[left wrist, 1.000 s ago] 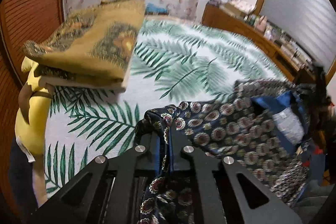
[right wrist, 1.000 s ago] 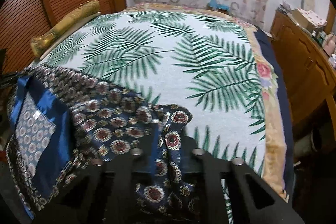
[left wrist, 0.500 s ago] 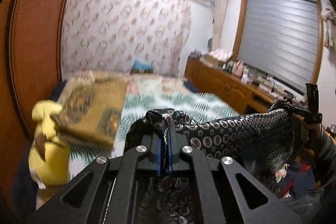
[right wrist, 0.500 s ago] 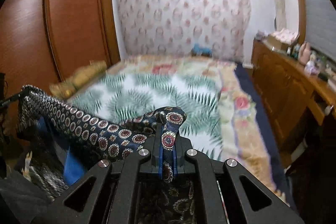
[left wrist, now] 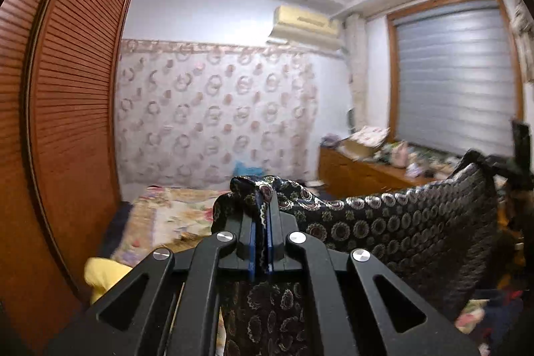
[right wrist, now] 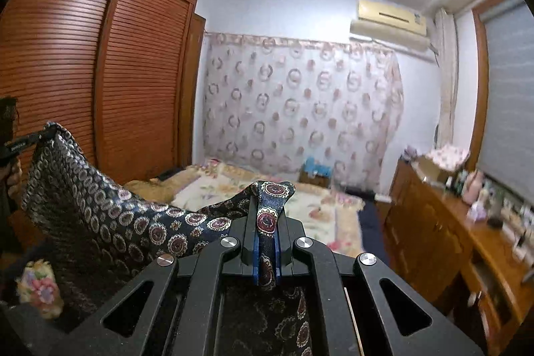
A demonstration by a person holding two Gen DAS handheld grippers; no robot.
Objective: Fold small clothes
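Observation:
A dark navy garment with round medallion print [left wrist: 410,222] hangs stretched in the air between both grippers. My left gripper [left wrist: 261,222] is shut on one bunched corner of it. My right gripper [right wrist: 267,222] is shut on the other corner, and the cloth [right wrist: 110,216] runs from it to the left, where the left gripper [right wrist: 30,140] pinches its far end. In the left wrist view the right gripper [left wrist: 514,169] holds the cloth's far right end. The lower part of the garment hangs below the frames, hidden.
The bed with a floral and palm-leaf blanket [right wrist: 310,206] lies low ahead. A slatted wooden wardrobe [right wrist: 100,82] stands on the left. A wooden dresser with clutter [right wrist: 460,222] runs along the right under a window blind [left wrist: 457,82]. A yellow cloth [left wrist: 103,276] lies low left.
Both grippers have risen and tilted upward with the garment. The bed has dropped low in both views, and the ceiling now shows. The garment is pulled tauter between them.

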